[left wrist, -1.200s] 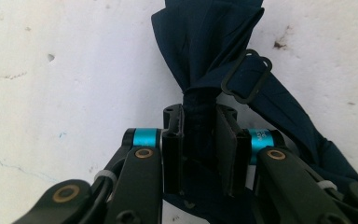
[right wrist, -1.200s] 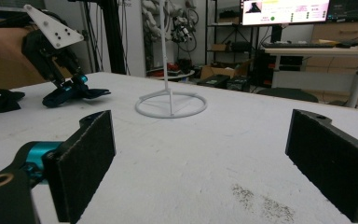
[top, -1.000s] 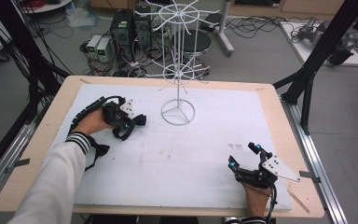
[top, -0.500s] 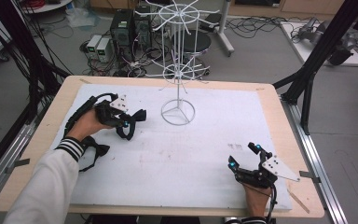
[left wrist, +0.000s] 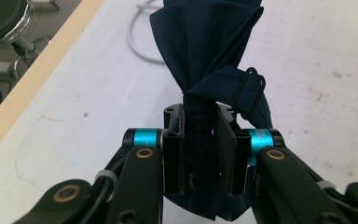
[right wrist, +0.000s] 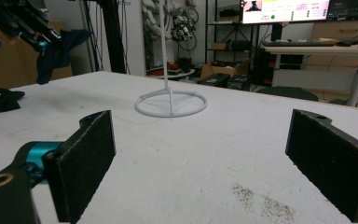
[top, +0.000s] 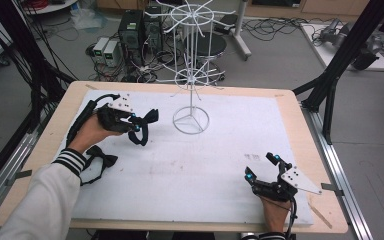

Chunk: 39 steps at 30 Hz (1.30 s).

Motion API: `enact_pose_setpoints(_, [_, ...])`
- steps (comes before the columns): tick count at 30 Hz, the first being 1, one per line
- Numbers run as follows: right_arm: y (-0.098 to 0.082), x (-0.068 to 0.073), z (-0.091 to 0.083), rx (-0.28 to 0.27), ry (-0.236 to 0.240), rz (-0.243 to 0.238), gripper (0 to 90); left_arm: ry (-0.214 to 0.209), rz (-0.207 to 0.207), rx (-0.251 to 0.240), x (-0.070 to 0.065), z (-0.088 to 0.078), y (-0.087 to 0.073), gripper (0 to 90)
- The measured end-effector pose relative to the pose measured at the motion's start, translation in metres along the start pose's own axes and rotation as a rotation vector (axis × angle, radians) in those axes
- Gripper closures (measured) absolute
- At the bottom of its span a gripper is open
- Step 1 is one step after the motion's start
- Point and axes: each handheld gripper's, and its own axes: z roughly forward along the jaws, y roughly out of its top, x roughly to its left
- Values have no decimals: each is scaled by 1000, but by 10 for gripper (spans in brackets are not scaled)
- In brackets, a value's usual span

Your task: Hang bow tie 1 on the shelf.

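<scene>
A dark bow tie (left wrist: 205,70) is held pinched in the left claw (top: 139,122) at centre left, beside the empty wire rack (top: 192,65), while a second bow tie (top: 100,160) is left lying on the table (top: 190,170) and the right claw (top: 262,167) is kept wide open and empty at lower right, so hanging is judged barely begun.

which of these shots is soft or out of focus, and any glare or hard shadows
High view: even light, soft overall, no hard shadows on the white table cover. Left gripper view: the navy bow tie and left gripper are fairly sharp, the near linkages blurred. Right gripper view: the right gripper pads blur up close, the white stand base is clearer, and the monitor glares bright.
</scene>
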Motion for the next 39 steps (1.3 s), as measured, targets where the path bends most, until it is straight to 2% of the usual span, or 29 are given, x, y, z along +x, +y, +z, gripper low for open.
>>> enact_pose_setpoints(5, [0, 0, 0, 1, 0, 2, 75, -13, -27, -37, -3, -5, 4, 738])
enact_pose_setpoints(12, [0, 0, 0, 0, -1, 3, 75, -14, -85, -90, -7, -7, 6, 738])
enact_pose_setpoints(22, [0, 0, 0, 1, -1, 1, 75, 26, -139, -205, -10, -15, 14, 739])
enact_pose_setpoints(29, [0, 0, 0, 1, -1, 0, 75, 26, -190, -281, -11, -20, 19, 738])
enact_pose_setpoints(32, [0, 0, 0, 1, -1, 1, 75, 38, -206, -303, -12, -22, 23, 739])
enact_pose_setpoints(39, [0, 0, 0, 0, 0, 0, 75, 70, -211, -335, -13, -25, 31, 739])
